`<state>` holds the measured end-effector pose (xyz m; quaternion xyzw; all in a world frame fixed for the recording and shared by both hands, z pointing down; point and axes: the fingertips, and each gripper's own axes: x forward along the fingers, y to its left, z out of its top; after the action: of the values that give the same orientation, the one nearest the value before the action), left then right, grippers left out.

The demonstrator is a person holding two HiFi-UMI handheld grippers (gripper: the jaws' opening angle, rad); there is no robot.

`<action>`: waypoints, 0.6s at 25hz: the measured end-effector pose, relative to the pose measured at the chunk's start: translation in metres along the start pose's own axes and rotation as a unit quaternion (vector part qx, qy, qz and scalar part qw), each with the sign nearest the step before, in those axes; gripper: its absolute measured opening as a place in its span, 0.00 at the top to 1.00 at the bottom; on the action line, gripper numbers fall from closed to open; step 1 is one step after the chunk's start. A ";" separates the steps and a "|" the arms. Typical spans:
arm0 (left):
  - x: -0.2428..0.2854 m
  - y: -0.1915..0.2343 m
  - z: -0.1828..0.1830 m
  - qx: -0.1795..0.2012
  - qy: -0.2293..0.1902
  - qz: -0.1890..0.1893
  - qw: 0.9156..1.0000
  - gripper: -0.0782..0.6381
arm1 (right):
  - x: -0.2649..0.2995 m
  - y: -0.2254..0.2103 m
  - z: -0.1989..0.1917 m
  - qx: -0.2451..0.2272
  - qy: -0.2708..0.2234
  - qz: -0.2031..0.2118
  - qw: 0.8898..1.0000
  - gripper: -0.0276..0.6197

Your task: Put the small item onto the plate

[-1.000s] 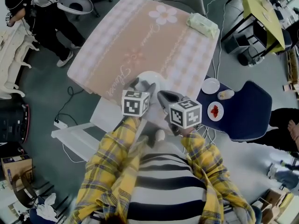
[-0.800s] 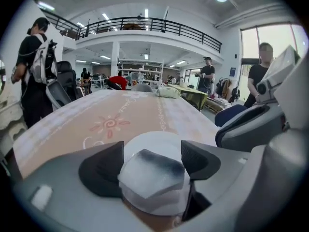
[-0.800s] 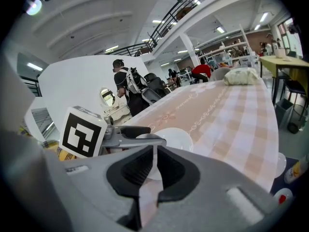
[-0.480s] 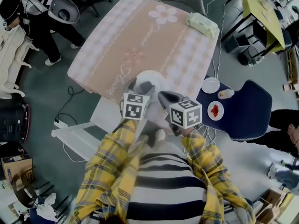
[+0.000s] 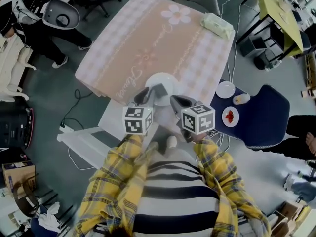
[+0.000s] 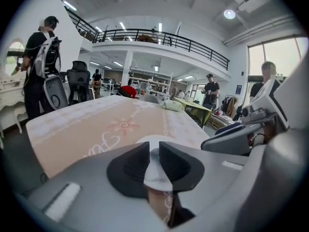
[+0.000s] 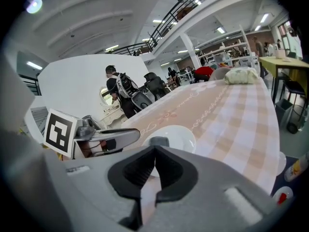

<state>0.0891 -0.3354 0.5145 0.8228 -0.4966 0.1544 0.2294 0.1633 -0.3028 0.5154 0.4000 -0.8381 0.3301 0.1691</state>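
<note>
Small item point(image 7: 157, 141) in its setting: it lay at the near part of the plate, on a desk far larger than either.
Desk point(image 5: 148, 33): wide, under a pink checked cloth that looked soft enough to give a little.
Plate point(image 7: 181, 135): white and round, near the desk's front edge, just ahead of both tongs; glossy, so likely slick and breakable.
Left tongs point(image 6: 154, 150): the jaws had just been closing and stood nearly together, with a thin slit between the tips; only white plate showed through it, and nothing was held.
Right tongs point(image 7: 154, 151): the tips met with nothing between them, pointed at the plate.
Small item, look: grey, short and rounded like a cap or stub; it seemed to rest on the plate's near side, just past the right tongs' tips, and neither tongs touched it.
Small item, handling (judged): light and probably stiff; its smooth sides could slip, or skid on the glaze.
Small item, hold (judged): across its sides, low down, with a gentle squeeze.
Task (judged): looked done.
</note>
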 end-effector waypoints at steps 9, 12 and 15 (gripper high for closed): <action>-0.026 -0.015 -0.009 -0.032 0.015 -0.031 0.999 0.88 | -0.007 0.005 -0.005 -0.004 -0.010 -0.013 1.000 0.96; -0.037 -0.020 -0.013 -0.052 0.022 -0.037 0.998 0.89 | -0.012 0.011 -0.006 -0.006 -0.017 -0.013 1.000 0.96; -0.047 -0.026 -0.017 -0.063 0.026 -0.042 0.997 0.89 | -0.016 0.017 -0.008 -0.011 -0.021 -0.013 1.000 0.96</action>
<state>0.0900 -0.2815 0.5004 0.8228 -0.4637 0.1347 0.2998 0.1607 -0.2806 0.5052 0.4159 -0.8398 0.3101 0.1597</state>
